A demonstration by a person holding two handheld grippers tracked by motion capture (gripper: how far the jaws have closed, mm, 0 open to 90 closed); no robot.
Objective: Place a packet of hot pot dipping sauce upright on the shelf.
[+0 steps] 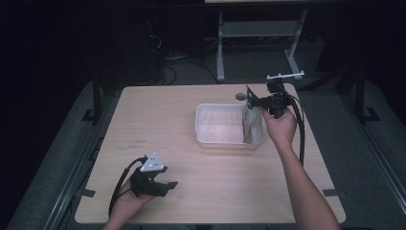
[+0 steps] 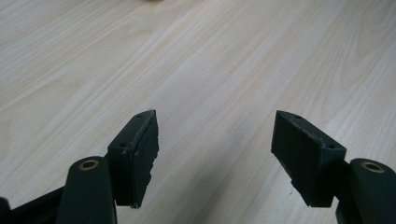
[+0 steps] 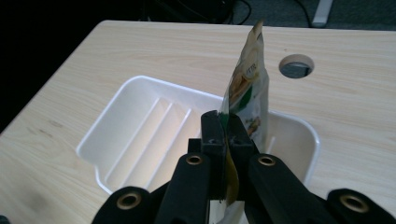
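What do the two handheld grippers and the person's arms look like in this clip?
Both the left gripper and the right gripper are black, with blocky jaws, brass-coloured pivot rivets and trailing black cables. The left carries a grey three-cornered plate. The forearms are bare; no sleeves show.

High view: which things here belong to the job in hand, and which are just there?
In the job:
- right gripper, shut on the pouch
- white tray

Just there:
- left gripper, open over bare table
- cable hole
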